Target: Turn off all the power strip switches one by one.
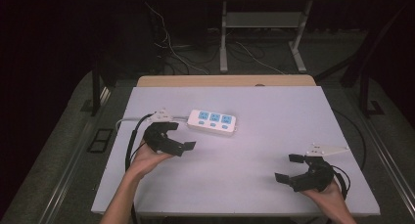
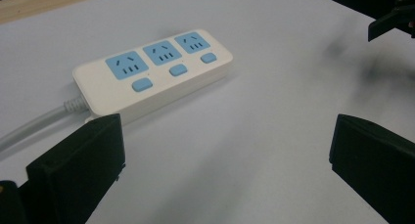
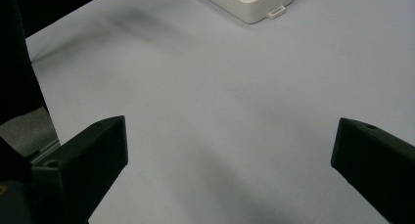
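A white power strip [image 1: 212, 122] with three blue sockets and blue switches lies flat on the white table top [image 1: 254, 150], left of centre. Its grey cord [image 1: 128, 120] runs off toward the left edge. My left gripper [image 1: 180, 136] is open just in front and left of the strip, with nothing between its jaws. The left gripper view shows the strip [image 2: 154, 70] close ahead and its cord [image 2: 29, 128] to the left. My right gripper [image 1: 288, 168] stands open and empty near the front right corner. The right gripper view catches the strip's end [image 3: 249, 1] far ahead.
A wooden strip [image 1: 225, 80] borders the table's back edge. Behind it stand a desk's metal legs [image 1: 223, 38] and loose cables on the floor [image 1: 171, 48]. The other gripper [image 2: 391, 21] appears at the top right of the left gripper view.
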The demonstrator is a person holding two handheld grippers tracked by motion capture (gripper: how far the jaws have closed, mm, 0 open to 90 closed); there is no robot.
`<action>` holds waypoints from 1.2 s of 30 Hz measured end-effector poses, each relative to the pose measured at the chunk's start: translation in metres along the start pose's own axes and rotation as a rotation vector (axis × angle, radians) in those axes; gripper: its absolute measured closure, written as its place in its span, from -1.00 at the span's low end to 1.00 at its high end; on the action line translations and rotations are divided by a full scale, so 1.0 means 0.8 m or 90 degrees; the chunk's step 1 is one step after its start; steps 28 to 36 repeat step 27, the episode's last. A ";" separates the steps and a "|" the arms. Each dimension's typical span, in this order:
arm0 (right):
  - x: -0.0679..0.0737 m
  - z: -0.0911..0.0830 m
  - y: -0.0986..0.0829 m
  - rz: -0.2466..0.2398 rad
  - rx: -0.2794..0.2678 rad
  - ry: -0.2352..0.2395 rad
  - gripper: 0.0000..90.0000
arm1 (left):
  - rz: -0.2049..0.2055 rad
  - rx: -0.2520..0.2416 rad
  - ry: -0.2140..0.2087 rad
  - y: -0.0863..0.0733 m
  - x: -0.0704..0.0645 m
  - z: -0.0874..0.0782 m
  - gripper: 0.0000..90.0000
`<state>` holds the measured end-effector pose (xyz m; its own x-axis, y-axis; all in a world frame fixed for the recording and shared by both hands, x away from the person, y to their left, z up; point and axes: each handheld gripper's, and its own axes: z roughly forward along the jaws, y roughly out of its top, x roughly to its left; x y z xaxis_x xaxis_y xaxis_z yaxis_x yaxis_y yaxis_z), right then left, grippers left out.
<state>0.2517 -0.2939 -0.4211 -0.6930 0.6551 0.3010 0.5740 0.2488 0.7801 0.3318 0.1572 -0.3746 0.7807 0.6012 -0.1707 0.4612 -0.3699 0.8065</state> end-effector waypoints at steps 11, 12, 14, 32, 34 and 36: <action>0.002 0.001 -0.001 0.000 0.001 0.003 -1.00 | -0.025 -0.040 0.002 -0.047 -0.020 -0.019 -1.00; 0.003 0.001 -0.001 0.001 0.002 0.002 -1.00 | -0.025 -0.045 0.002 -0.052 -0.022 -0.020 -1.00; 0.003 0.002 -0.001 -0.001 0.003 0.002 -1.00 | -0.033 -0.054 -0.001 -0.058 -0.025 -0.021 -1.00; 0.007 0.005 -0.002 -0.002 0.009 0.002 -1.00 | -0.056 -0.084 -0.008 -0.089 -0.032 -0.024 -1.00; 0.007 0.005 -0.002 -0.002 0.009 0.002 -1.00 | -0.056 -0.084 -0.008 -0.089 -0.032 -0.024 -1.00; 0.007 0.005 -0.002 -0.002 0.009 0.002 -1.00 | -0.056 -0.084 -0.008 -0.089 -0.032 -0.024 -1.00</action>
